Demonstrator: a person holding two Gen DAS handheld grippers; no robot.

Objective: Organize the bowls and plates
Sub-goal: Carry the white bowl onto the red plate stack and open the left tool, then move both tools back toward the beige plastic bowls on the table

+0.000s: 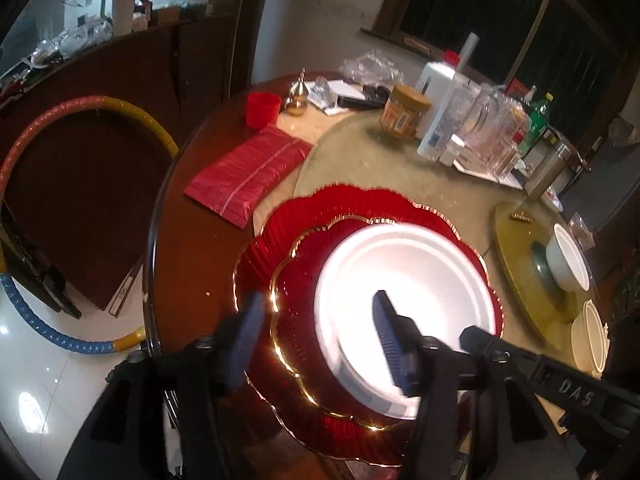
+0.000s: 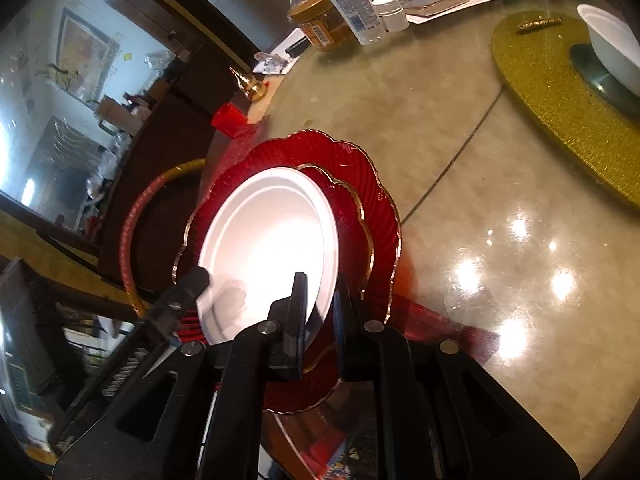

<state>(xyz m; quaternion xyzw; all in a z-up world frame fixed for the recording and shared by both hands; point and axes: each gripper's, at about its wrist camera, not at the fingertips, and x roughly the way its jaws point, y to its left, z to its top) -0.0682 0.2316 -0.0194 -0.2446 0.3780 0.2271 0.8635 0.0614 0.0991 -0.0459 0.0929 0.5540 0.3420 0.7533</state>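
Left wrist view first: we see the left gripper [image 1: 316,340] spread wide, its blue-padded jaws holding nothing, one out over the red rims and the other over the white plate [image 1: 404,304]. That white plate sits on top of a small red scalloped plate [image 1: 296,304], which in turn lies on a large red scalloped plate [image 1: 280,228], both edged in gold, all stacked at the near side of the table [image 1: 360,152].

Coming in from the right of that same view is the right gripper [image 1: 468,336], its tip at the white plate's rim. Over on the right wrist view, we watch that right gripper [image 2: 320,312] with its jaws narrowed onto the near edge of the white plate [image 2: 268,240], the rim running between the two black fingers. The left gripper [image 2: 192,284] shows at the plate's far-left edge here.

Further right, a white bowl [image 1: 568,260] rests on a gold glitter mat [image 1: 520,240], tilted on its side, and a cream bowl [image 1: 588,336] sits at the mat's near edge. Behind the stack we have a red packet [image 1: 248,176], a red cup [image 1: 262,110], a peanut butter jar [image 1: 404,112] and a white bottle [image 1: 436,112] among clear containers.
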